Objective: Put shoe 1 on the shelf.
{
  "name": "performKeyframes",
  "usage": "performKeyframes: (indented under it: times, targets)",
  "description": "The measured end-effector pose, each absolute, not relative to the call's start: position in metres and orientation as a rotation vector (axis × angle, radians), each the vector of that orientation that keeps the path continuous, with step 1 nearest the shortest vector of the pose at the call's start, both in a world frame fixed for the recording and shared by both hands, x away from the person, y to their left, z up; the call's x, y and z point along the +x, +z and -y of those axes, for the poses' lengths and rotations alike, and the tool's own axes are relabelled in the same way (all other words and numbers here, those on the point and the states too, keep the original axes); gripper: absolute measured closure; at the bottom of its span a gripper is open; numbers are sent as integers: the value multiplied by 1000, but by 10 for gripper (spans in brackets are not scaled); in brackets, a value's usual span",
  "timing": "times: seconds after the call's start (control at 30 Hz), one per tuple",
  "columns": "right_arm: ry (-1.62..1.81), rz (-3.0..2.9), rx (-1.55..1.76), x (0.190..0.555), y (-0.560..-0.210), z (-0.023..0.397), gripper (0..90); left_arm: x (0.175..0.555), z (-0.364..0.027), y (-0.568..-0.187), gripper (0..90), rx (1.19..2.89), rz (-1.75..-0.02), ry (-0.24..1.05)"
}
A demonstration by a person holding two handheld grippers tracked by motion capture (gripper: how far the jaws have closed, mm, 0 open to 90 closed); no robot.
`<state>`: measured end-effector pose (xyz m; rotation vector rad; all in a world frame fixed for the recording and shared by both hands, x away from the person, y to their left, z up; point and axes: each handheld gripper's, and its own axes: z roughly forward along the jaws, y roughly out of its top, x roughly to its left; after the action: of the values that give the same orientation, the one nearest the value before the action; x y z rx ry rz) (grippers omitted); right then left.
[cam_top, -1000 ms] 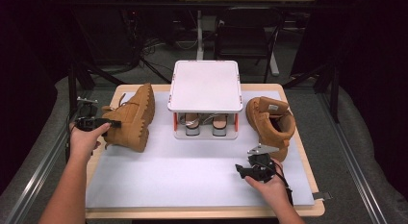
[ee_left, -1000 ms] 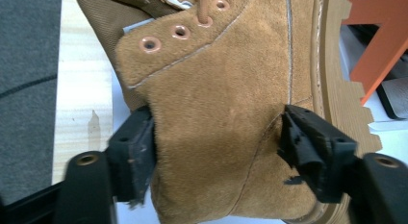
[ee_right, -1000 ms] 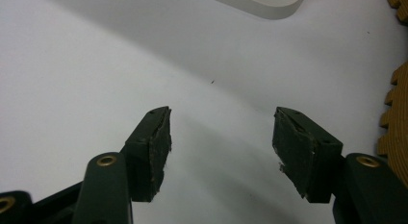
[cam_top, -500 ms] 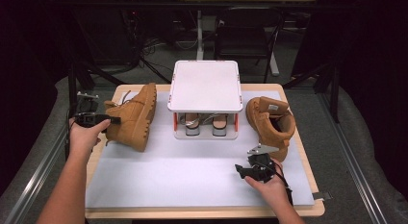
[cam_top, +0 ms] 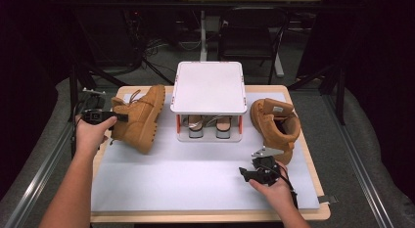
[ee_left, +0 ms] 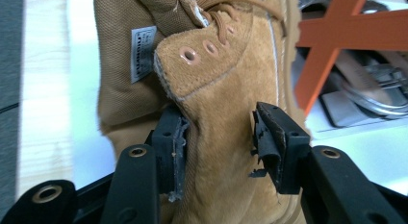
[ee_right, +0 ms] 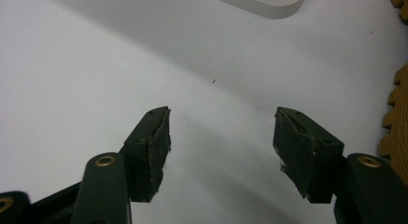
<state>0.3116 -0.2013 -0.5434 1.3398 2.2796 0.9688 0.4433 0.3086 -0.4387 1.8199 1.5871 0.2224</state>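
Note:
A tan suede boot (cam_top: pixel 139 118) leans on the left of the white mat (cam_top: pixel 195 179). My left gripper (cam_top: pixel 120 118) comes at its ankle from the left. In the left gripper view the jaws have just been closing, and both pads of the left gripper (ee_left: pixel 219 137) now press the boot's ankle suede (ee_left: pixel 226 89) below the eyelets. The second tan boot (cam_top: pixel 274 123) stands at the right. My right gripper (cam_top: pixel 248 172) hovers in front of that boot, open. In its own view the right gripper (ee_right: pixel 221 137) has just bare mat between its jaws, with the boot's lugged sole (ee_right: pixel 397 123) at the right edge.
A white-topped shoe rack (cam_top: pixel 208 86) with orange side frames stands at the back centre, with sandals (cam_top: pixel 195 127) under it. In the left gripper view its orange frame (ee_left: pixel 332 46) is close behind the boot. The wooden table edge (cam_top: pixel 205 217) runs along the front.
The left gripper's jaws have closed onto the left boot's ankle, and the hand and boot have shifted slightly up and to the right. The right gripper has stayed where it was.

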Motion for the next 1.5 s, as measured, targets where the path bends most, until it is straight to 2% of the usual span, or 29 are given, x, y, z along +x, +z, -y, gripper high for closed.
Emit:
performKeyframes:
  times: [0.2,0.27,0.43,0.57,0.9,1.13,1.5]
  targets:
    - [969,-2282,1338,311,-544,202,377,450,-303,-440,608,1790,-1581,180]
    - [969,-2284,1338,312,-544,202,377,449,-301,-438,640,1794,-1579,194]
    - [965,-2288,1338,312,-544,201,377,449,-298,-435,735,1766,-1567,138]
    - [961,-2283,1336,311,-544,201,377,448,-291,-430,773,1782,-1529,117]
    - [971,-2284,1341,312,-544,202,377,440,-290,-417,789,1839,-1543,165]
    - [968,-2283,1340,311,-543,201,378,420,-298,-408,790,1846,-1574,197]
    - [968,-2286,1335,311,-543,198,377,428,-263,-418,786,1880,-1505,136]
